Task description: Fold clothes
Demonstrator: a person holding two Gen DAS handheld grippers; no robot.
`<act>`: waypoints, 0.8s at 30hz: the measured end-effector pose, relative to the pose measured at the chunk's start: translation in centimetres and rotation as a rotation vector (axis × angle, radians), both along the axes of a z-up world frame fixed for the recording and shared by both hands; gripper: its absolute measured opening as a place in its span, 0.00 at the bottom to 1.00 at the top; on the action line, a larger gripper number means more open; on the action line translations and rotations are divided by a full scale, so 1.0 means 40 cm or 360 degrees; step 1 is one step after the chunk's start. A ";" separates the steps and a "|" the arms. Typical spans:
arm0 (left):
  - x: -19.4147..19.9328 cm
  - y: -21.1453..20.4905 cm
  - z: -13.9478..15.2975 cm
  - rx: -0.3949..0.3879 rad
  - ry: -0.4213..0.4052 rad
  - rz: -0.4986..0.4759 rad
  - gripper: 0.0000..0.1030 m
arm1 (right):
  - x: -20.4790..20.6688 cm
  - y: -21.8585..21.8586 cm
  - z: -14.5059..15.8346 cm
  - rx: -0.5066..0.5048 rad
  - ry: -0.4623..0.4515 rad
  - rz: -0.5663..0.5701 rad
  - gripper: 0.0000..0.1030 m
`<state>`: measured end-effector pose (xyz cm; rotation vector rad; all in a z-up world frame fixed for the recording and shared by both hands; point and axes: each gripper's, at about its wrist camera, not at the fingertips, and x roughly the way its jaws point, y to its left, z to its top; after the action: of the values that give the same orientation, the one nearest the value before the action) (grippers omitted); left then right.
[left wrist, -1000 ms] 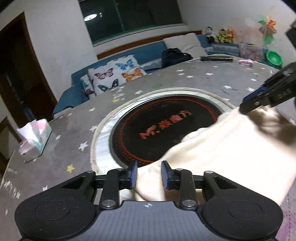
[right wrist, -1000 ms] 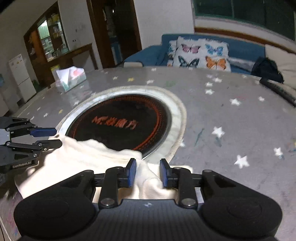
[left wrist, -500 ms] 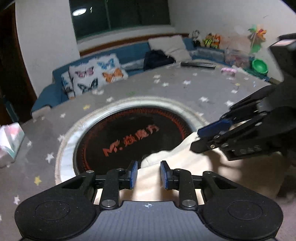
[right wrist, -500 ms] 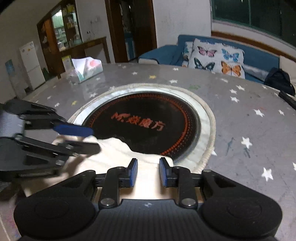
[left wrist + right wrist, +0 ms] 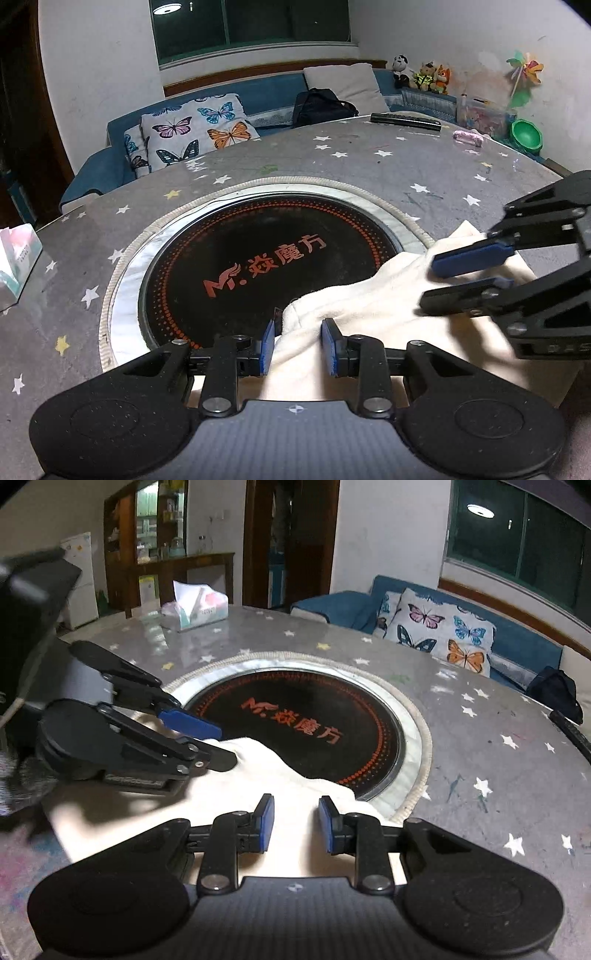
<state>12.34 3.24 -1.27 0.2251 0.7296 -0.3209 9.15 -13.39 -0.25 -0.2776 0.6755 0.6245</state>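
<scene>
Cream cloth [image 5: 369, 310] lies bunched between both claws; left gripper [image 5: 298, 343] and right gripper [image 5: 295, 821] sit wide open, so pinch both edges evenly

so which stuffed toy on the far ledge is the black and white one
The panda, leftmost of the three toys on the ledge behind the sofa. The other two beside it are brownish and orange.

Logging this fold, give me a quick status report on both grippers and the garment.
Left gripper open, cream garment between its jaws. Right gripper open over the same cloth. Garment overlaps the black cooktop. Nothing in the way.
</scene>
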 end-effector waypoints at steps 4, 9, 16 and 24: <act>0.002 -0.001 -0.001 0.0003 -0.0005 0.0005 0.31 | -0.010 -0.048 -0.004 0.0029 0.0029 -0.0074 0.25; 0.000 -0.003 -0.003 0.0012 -0.0017 0.0010 0.31 | -0.010 -0.129 -0.014 0.0109 0.0069 -0.0247 0.25; -0.020 0.009 0.009 0.0018 -0.0055 0.0058 0.43 | -0.007 -0.175 0.019 0.0243 0.0082 -0.0288 0.25; -0.159 0.033 0.045 0.0031 -0.0177 0.0084 0.42 | -0.093 -0.195 0.059 0.0206 0.0045 -0.0183 0.25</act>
<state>5.99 4.56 0.55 0.2399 0.6277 -0.2489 5.43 -21.17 2.12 -0.1089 0.6703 0.5605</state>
